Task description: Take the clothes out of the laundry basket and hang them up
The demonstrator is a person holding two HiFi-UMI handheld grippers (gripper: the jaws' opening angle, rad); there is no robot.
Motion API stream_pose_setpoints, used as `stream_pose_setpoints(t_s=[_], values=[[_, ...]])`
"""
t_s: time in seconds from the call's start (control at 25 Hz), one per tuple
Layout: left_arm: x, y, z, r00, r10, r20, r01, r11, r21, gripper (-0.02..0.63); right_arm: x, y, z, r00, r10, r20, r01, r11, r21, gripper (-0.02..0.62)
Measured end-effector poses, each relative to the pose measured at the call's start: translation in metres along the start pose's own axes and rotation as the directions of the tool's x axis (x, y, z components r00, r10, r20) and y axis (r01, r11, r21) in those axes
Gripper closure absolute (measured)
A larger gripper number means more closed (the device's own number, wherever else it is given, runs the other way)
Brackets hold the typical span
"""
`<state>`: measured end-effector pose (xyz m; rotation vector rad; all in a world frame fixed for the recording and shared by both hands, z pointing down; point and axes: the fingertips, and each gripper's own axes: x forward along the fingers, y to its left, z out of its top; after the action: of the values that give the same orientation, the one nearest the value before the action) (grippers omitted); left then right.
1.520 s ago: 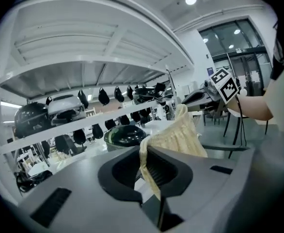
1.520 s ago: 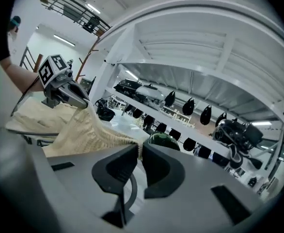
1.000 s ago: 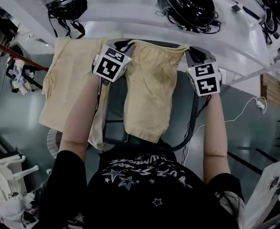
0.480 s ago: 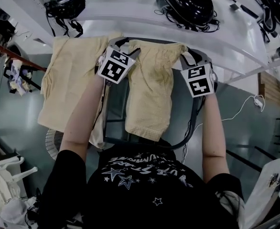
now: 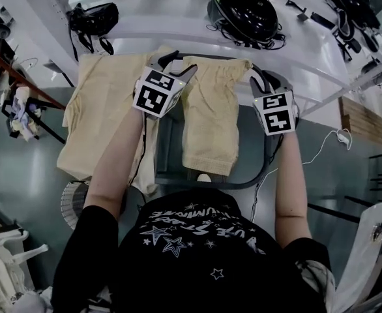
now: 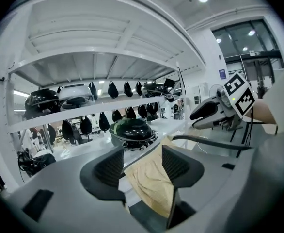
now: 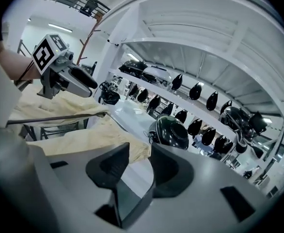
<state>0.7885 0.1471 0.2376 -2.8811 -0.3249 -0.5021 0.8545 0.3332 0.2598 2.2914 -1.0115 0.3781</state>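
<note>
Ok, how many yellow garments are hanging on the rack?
2. One yellow garment hangs at the left end of the rack; the other hangs at its middle, right of the first. The person's left arm may hide more.

Far side blocked
Desk point(image 5: 178, 25) and helmet point(image 5: 246, 5) block you beyond the rack point(image 5: 259, 171); room lies right of the hung shorts point(image 5: 210, 116).

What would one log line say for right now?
left gripper: jaws just opened, nothing gripped | right gripper: jaws just opened, empty | pale yellow fabric garment: draped over dark metal rack
</note>
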Motion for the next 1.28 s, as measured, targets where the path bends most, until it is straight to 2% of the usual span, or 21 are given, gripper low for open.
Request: stream_pose_setpoints(t_s=[0.28,0.56,0.76,0.96,1.28], values=[[-0.081,-0.012,0.035,0.984,-0.032,0.177,0.036,0.999,-0.023,0.353,-0.069,0.025,0.025,0.993,-0.097,0.063,0.096,0.995,0.018,0.457],[-0.168,-0.019,0.030,0.955,-0.055,0.290,0.078,0.995,-0.068,0.394,-0.132,0.075,0.038,0.976,-0.178,0.125,0.164,0.980,0.108,0.513],[-0.220,-0.024,0.023,0.928,-0.072,0.364,0.116,0.988,-0.099,0.463,-0.173,0.109,0.034,0.958,-0.242,0.154,0.218,0.963,0.155,0.575],[-0.242,-0.030,0.003,0.929,-0.059,0.364,0.111,0.986,-0.122,0.528,-0.196,0.128,0.018,0.953,-0.262,0.152,0.228,0.951,0.206,0.586],[-0.243,-0.057,-0.023,0.953,-0.005,0.304,0.057,0.985,-0.162,0.560,-0.215,0.127,-0.014,0.957,-0.223,0.183,0.173,0.952,0.254,0.586]])
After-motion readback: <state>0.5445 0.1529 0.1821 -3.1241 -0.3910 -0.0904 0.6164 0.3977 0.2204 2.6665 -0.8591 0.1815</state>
